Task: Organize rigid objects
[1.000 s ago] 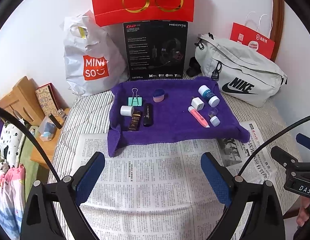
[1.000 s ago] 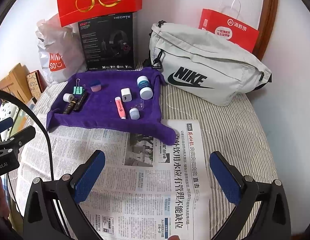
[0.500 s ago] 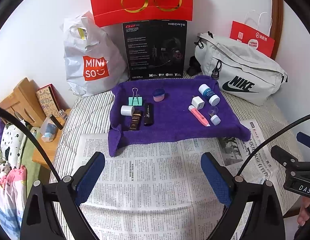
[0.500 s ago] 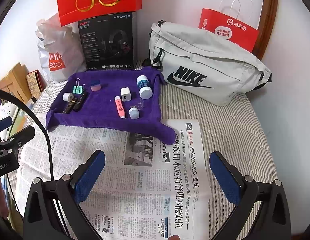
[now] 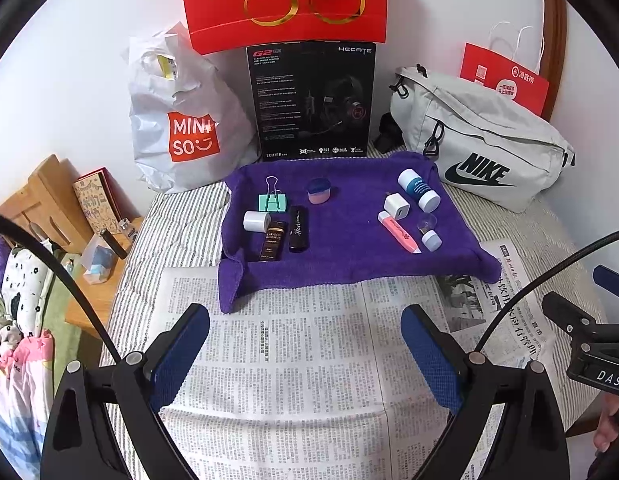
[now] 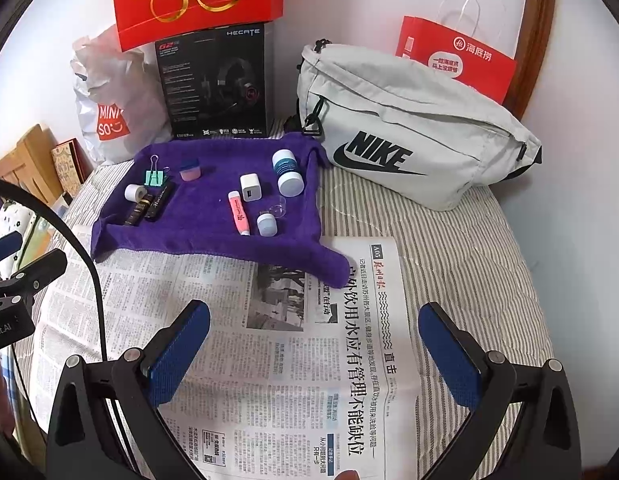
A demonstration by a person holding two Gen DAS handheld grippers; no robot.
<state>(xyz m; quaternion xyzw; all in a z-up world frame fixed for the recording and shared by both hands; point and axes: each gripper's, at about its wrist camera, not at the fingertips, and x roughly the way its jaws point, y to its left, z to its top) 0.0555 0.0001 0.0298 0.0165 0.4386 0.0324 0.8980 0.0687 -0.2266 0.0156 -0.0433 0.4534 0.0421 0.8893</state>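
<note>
- Both jaws stand spread wide and empty: the left gripper (image 5: 305, 344) and the right gripper (image 6: 313, 344) hover over the printed newspaper sheet (image 5: 293, 360), with every task object ahead of the fingertips.
- Ahead of the jaws lies the rumpled purple towel (image 5: 349, 248) carrying the small rigid items. Ahead-left of the left jaws: a mint-green binder clip (image 5: 272, 201), a short white cylinder (image 5: 256, 221), a brown-and-gold rectangular tube (image 5: 272, 241) and a black lipstick-shaped tube (image 5: 299, 229), packed just beside one another.
- Ahead-right of the left jaws: a white cube-shaped charger plug (image 5: 396, 205), a white-and-blue plastic bottle (image 5: 419, 189) lying on its side, a pink plastic pen-like tube (image 5: 399, 232) and a small pale-blue cap (image 5: 431, 239).
- Risk 1: the left-hand cluster is crowded, so wide jaws closing on one tube probably nudge or drag a neighbour.
- Risk 2: the cylinder and the bottle lie on their sides and may roll off the pads if pinched off-centre.
- Risk 3: the towel is soft and folded at its near edge; fingertips reaching low may snag the pile and shift the whole set.
- Risk 4: the grey fabric waist bag (image 6: 409, 128) lies just beyond-right of the towel and could obstruct a right-hand approach.
</note>
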